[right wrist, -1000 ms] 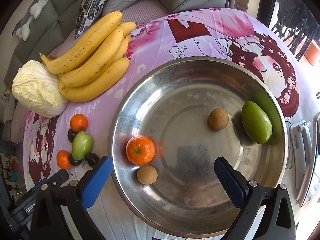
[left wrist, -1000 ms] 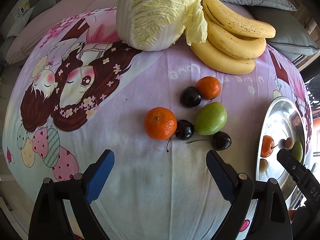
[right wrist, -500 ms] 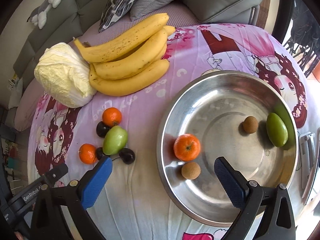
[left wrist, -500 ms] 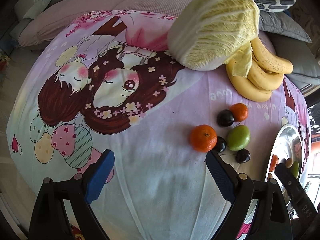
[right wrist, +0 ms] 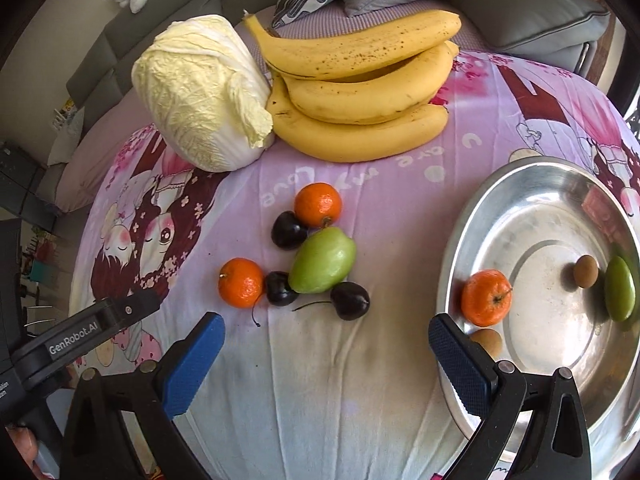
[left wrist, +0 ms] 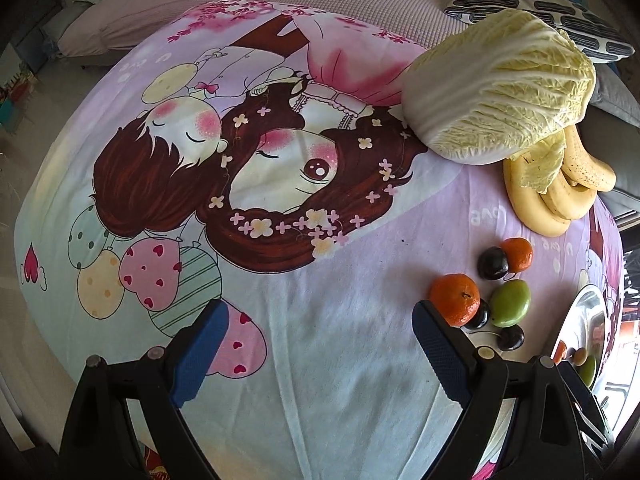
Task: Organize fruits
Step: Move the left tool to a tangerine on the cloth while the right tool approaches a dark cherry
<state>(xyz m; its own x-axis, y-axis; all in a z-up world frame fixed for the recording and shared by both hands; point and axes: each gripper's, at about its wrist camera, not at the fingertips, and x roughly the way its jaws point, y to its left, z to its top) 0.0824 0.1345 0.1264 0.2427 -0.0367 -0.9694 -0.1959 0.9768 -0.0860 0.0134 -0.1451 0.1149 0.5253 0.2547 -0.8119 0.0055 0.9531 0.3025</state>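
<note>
**Fruit sort: bowl partly filled, six pieces loose on cloth**

Right gripper [right wrist: 326,364]: jaws spread wide, nothing between them, above bare cloth. Left gripper [left wrist: 316,354]: likewise spread, nothing held.

Steel bowl [right wrist: 452,264], right side of the cloth: holds one tangerine [right wrist: 486,298], two small brown round fruits [right wrist: 586,272], one green fruit [right wrist: 619,294] by the far wall.

Loose cluster, left of the bowl: near tangerine [right wrist: 241,282], glossy orange; three dark cherries [right wrist: 351,300], stems on two; green fruit [right wrist: 322,260], smooth, pale, in the middle, touching the cherries; far tangerine [right wrist: 318,205].

Beyond: cabbage [right wrist: 202,92], touching the bananas [right wrist: 360,92], which are yellow and brown-speckled.
</note>
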